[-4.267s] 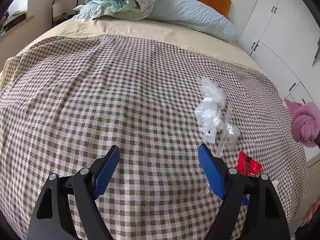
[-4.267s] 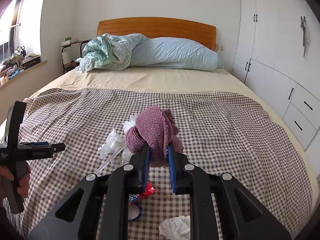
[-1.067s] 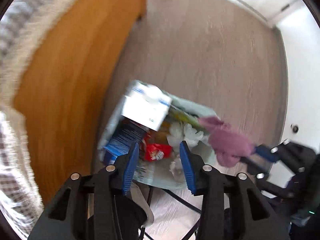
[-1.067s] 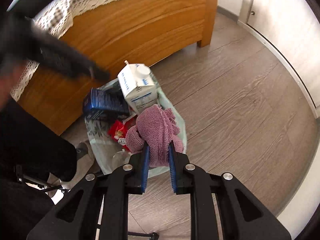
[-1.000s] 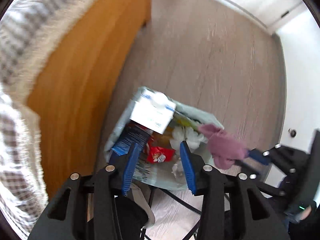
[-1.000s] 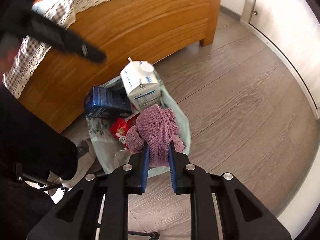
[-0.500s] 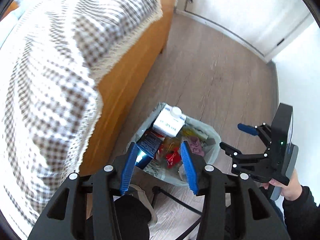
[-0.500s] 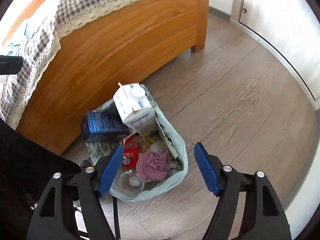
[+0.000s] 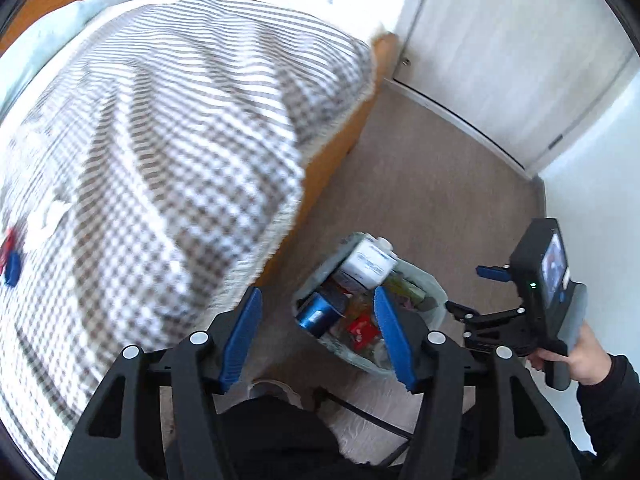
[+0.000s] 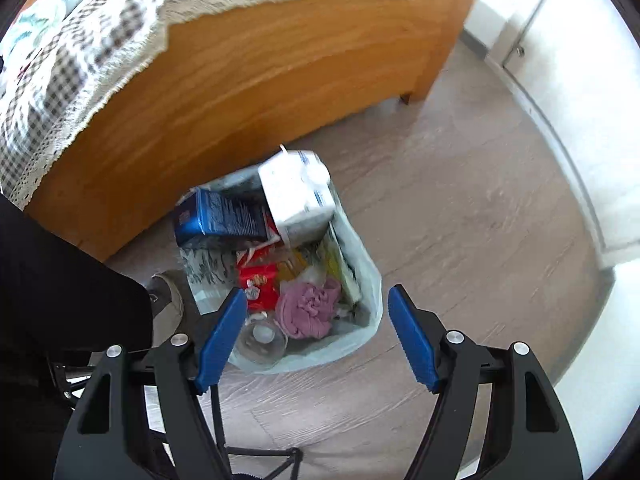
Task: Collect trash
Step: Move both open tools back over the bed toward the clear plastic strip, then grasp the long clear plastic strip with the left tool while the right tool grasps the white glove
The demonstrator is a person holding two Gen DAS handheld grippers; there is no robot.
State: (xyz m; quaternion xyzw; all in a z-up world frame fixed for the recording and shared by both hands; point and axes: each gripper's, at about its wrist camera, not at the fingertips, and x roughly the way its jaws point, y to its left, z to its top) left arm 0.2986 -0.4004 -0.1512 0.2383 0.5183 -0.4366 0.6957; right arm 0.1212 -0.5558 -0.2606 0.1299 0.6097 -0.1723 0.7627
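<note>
Pale green plastic trash bag sitting on the grey wood-look floor, right by the orange wooden bed frame at 11 o'clock. Stuffed with a white milk carton at 12, dark blue box at 10, red snack wrapper and crumpled mauve knitted cloth near the middle. Right hand-held gripper spread wide above the bag, nothing pinched. Left hand-held gripper spread too, jaws just been opening, empty, over the bag's edge. Brown-and-white checked bedspread at 10 o'clock, blurry, with red and white scraps on it.
</note>
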